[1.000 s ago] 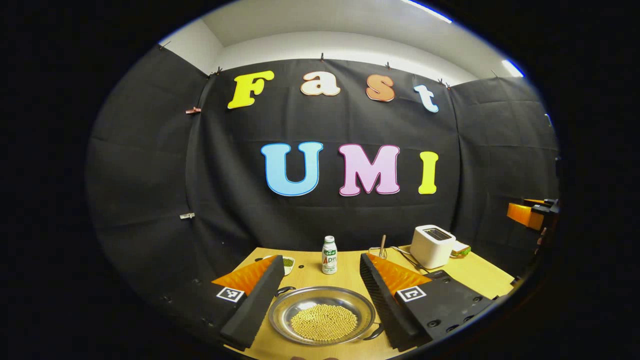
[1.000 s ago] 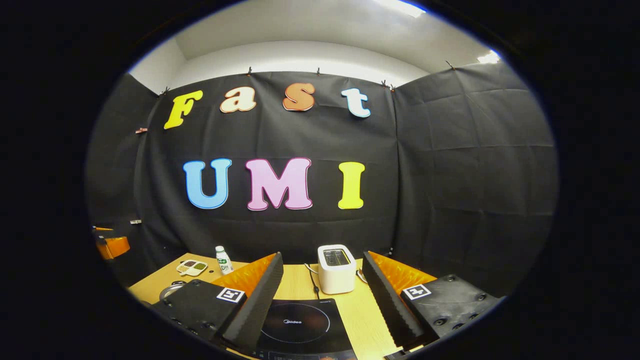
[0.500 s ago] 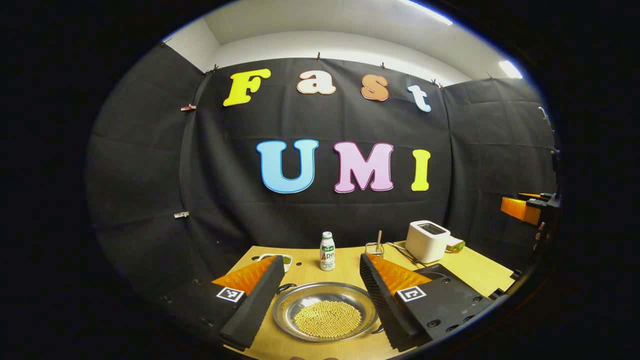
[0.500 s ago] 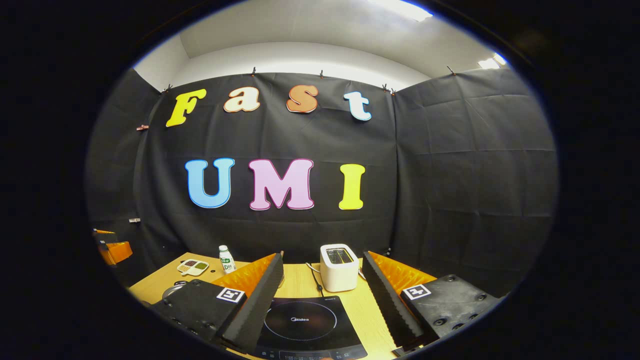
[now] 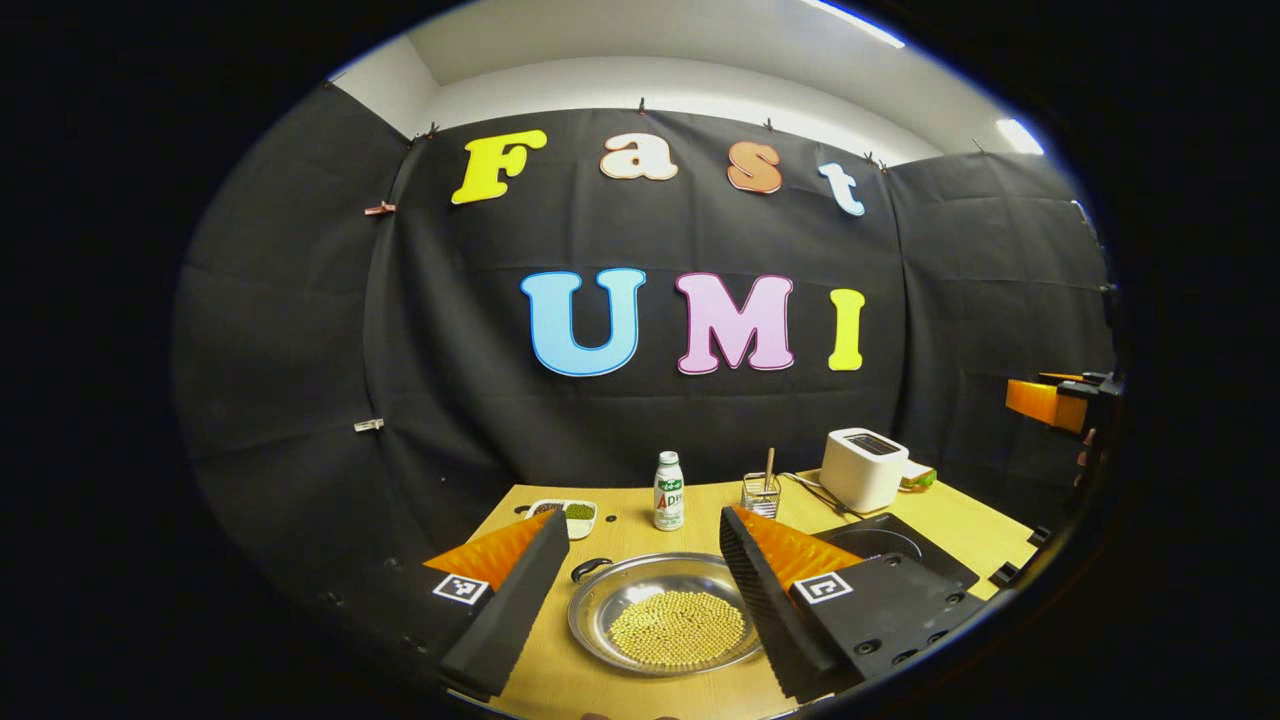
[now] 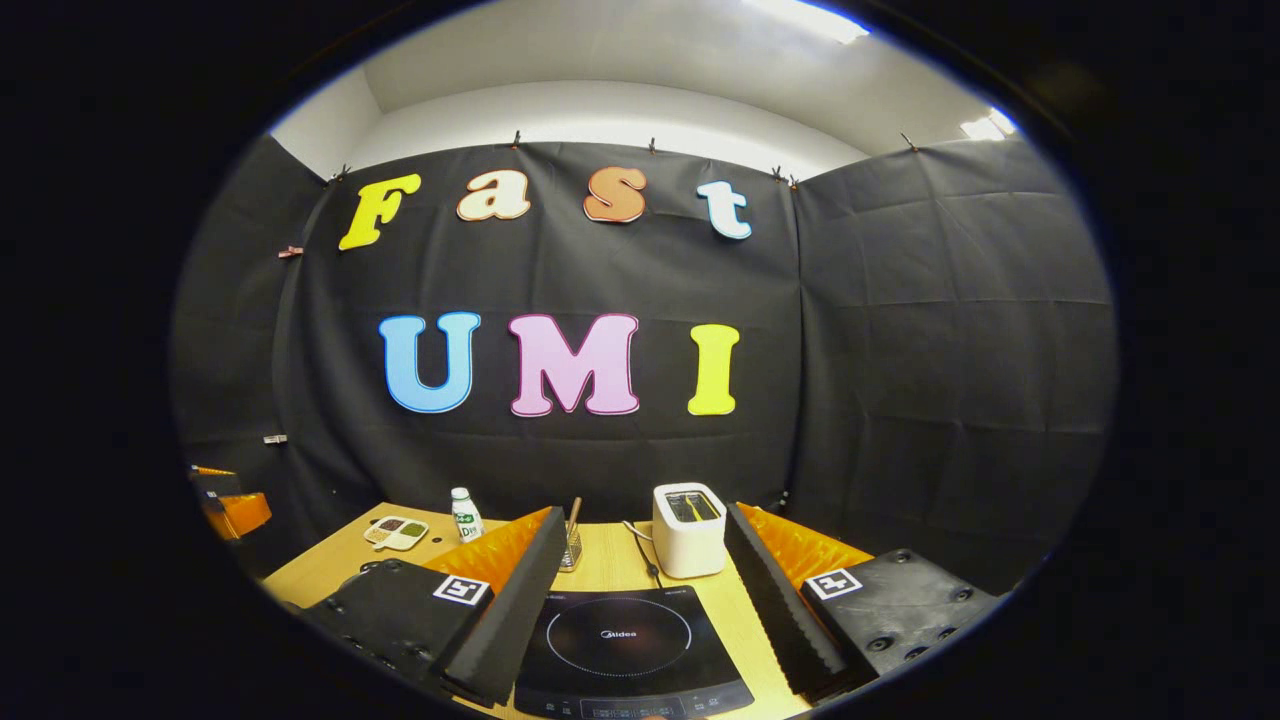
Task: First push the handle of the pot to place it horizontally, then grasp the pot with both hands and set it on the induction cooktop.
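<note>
A shallow steel pot (image 5: 640,590) holding yellow beans sits on the wooden table (image 5: 620,535), low between the fingers of my left gripper (image 5: 640,520), which is open and apart from it. One black pot handle (image 5: 590,568) sticks out at the far-left rim; the opposite one is hidden behind my finger. The black induction cooktop (image 5: 890,545) lies to the pot's right. In the right gripper view the cooktop (image 6: 630,650) lies between the fingers of my right gripper (image 6: 645,512), open and holding nothing.
At the back of the table stand a white toaster (image 5: 862,468) (image 6: 690,515), a small bottle (image 5: 668,490) (image 6: 464,513), a compartment dish (image 5: 562,513) (image 6: 396,531) and a wire holder with a stick (image 5: 762,490). The other gripper (image 5: 1050,400) shows at the right edge.
Both views have shifted slightly: the pot sits further right and higher in the left gripper view, and more of the cooktop shows in the right gripper view. Both grippers stay open.
</note>
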A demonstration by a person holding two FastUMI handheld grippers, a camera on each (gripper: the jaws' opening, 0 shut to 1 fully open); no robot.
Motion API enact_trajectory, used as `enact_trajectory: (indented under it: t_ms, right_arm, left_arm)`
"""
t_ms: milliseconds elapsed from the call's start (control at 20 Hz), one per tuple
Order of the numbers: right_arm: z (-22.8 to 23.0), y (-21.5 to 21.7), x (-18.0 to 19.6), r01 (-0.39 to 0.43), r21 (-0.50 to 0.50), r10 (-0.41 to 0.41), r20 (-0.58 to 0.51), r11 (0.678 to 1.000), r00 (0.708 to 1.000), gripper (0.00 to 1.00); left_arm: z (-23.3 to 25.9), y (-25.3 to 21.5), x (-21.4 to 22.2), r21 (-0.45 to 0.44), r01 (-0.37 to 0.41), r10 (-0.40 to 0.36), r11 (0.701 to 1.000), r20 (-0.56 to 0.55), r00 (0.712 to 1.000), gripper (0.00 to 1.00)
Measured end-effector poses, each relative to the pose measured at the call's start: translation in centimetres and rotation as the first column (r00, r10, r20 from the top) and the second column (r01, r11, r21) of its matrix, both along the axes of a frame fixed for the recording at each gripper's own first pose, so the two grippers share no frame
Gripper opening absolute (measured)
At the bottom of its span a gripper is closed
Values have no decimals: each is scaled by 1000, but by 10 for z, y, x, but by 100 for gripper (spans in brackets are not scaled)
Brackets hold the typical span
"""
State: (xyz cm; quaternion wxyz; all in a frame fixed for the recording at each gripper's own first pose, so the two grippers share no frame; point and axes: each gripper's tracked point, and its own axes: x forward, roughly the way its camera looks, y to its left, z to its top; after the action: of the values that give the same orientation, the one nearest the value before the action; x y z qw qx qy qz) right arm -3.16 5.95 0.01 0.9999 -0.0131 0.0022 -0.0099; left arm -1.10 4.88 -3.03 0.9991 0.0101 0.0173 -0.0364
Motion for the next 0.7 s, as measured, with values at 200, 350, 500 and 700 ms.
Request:
enact_trajectory:
  t_ms: [200,350,500,700]
  right_arm:
    - [0,6,3,11,-7,-11,-2,1000,1000,99]
    - [0,8,6,17,-7,-18,-9,1000,1000,99]
    - [-2,6,10,22,-14,-22,-12,1000,1000,99]
    - [-9,1,21,17,-14,-17,-21,1000,1000,98]
  left_arm:
    - [-12,-2,2,-8,41,-41,999,-35,999,95]
    - [-22,-7,2,-16,97,-97,995,-70,993,95]
    - [-37,-14,2,-24,149,-150,989,-126,981,87]
    - [-58,-27,4,-4,209,-205,978,-210,956,65]
